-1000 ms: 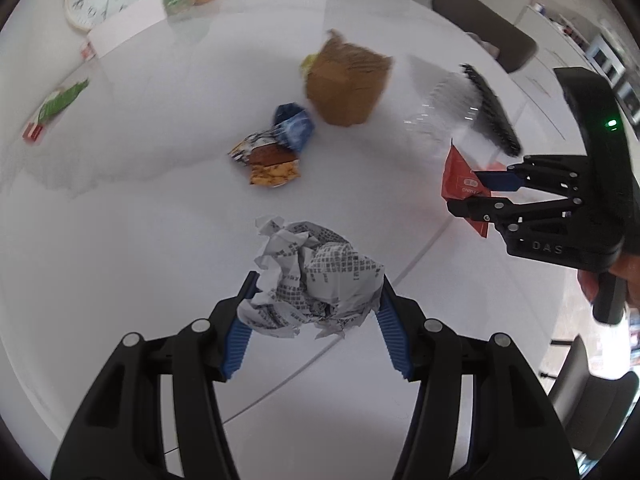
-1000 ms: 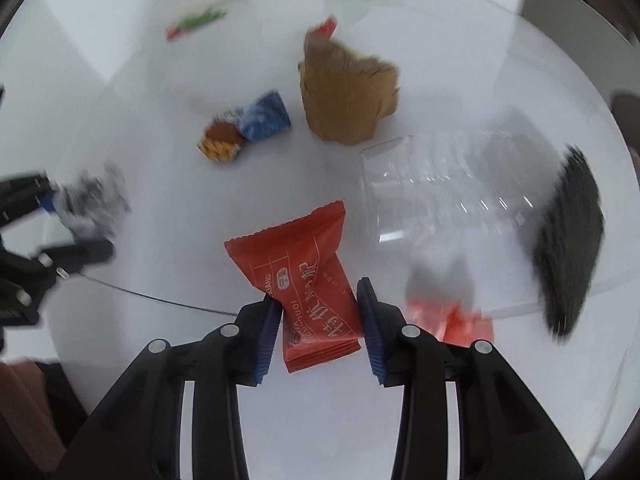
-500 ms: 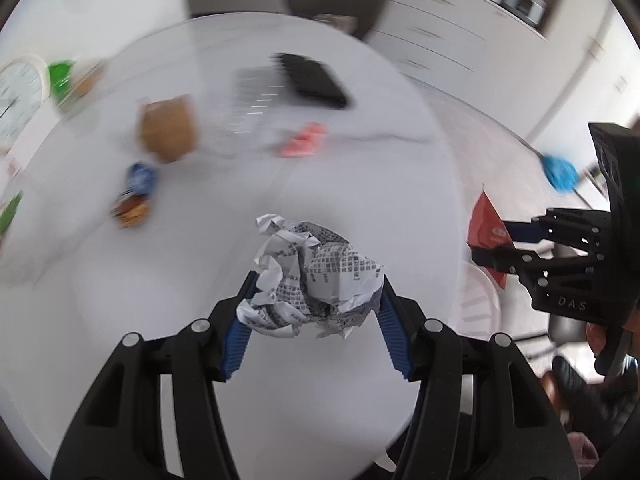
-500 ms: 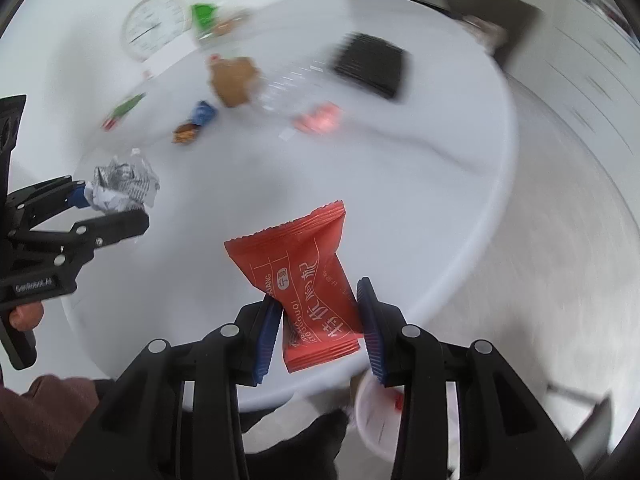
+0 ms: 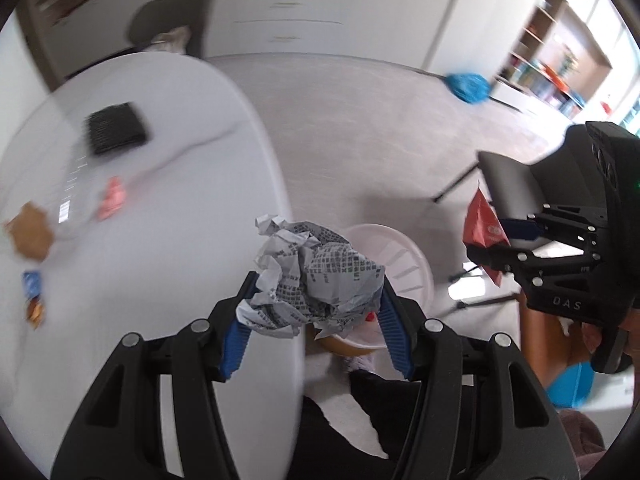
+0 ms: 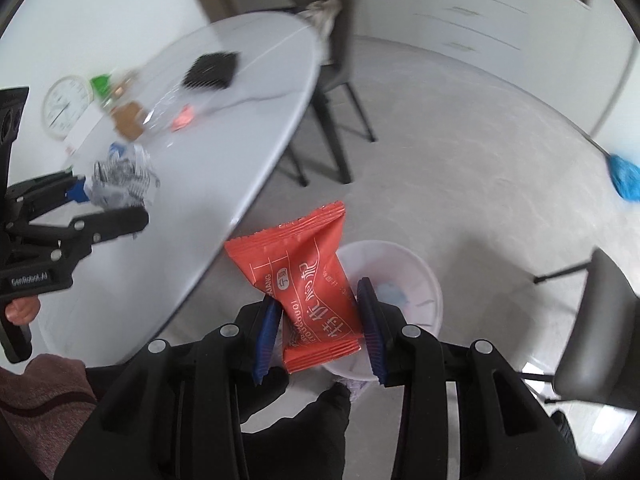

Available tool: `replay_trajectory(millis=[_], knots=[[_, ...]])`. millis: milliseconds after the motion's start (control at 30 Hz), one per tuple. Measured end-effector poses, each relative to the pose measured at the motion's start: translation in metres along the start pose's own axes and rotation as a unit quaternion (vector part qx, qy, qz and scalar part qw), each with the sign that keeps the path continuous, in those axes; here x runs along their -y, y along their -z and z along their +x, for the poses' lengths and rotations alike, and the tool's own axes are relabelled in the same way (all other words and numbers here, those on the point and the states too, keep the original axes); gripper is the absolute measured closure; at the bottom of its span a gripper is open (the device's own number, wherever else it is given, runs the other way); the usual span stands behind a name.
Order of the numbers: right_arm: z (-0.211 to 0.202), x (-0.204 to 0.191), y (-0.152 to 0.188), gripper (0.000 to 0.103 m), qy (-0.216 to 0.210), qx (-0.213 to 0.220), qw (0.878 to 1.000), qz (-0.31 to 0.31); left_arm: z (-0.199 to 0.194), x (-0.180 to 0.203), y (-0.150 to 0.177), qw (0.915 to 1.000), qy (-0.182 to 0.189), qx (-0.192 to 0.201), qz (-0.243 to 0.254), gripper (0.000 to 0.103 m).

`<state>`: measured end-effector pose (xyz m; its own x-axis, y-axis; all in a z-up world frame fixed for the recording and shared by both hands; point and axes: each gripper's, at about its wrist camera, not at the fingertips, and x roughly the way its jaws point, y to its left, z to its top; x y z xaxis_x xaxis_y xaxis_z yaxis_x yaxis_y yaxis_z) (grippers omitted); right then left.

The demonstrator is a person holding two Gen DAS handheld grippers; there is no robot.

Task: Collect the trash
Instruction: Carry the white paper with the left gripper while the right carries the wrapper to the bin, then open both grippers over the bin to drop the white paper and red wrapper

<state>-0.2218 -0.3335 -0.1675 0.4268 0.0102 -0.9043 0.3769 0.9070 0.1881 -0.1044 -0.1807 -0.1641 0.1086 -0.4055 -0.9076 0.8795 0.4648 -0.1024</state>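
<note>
A second ago both grippers hung over the middle of the white surface (image 5: 132,216) among the litter; now both have swung out past its rim toward a white bin (image 6: 420,280) on the floor, so this reads as the carry-to-bin step with the drop not yet made. On the left, the left gripper (image 5: 314,312) is clamped at about half width on a crumpled ball of printed paper (image 5: 316,280), which sits just over the surface's edge, with the bin's rim showing behind it. To its right, the right gripper (image 6: 320,320) holds a narrower grip on a red snack packet (image 6: 310,292), and in its own view that packet hangs directly over the bin's mouth, so it looks the readier of the two to let go. Left behind on the surface are a black brush-like pad (image 5: 116,128), a pinkish wrapper (image 5: 112,198), a clear plastic tray (image 5: 70,200), a brown paper bag (image 5: 30,230) and a blue and orange wrapper (image 5: 34,296), so plenty of the job remains. A round clock (image 6: 66,106) leans at the surface's far side. Around it are pale floor tiles, dark chairs (image 6: 332,40), white drawer fronts, open shelving and a blue mop head (image 5: 466,86) on the floor.
</note>
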Motion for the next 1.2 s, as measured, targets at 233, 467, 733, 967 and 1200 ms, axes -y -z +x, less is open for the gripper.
replay_trajectory(millis=[233,467,733,967,1200], knots=[[-0.024,0.045,0.017,0.064,0.041,0.024,0.997,0.064,0.051,0.063,-0.021,0.9914,0.086,-0.048,0.086,0.045],[-0.031,0.061,0.022,0.064,0.046,0.037,0.994,0.088,0.085,0.086,-0.027,0.9838,0.113,-0.075,0.117,0.022],[-0.03,0.066,0.023,0.063,0.044,0.038,0.994,0.095,0.06,0.074,-0.035,0.9903,0.097,-0.054,0.082,0.013],[-0.023,0.062,0.02,0.062,0.041,0.03,0.995,0.088,0.012,0.032,-0.037,0.9993,0.026,-0.017,0.02,0.008],[-0.001,0.05,0.019,0.062,0.033,0.012,0.996,0.079,-0.008,0.001,-0.032,0.9991,0.011,-0.003,-0.041,0.008]])
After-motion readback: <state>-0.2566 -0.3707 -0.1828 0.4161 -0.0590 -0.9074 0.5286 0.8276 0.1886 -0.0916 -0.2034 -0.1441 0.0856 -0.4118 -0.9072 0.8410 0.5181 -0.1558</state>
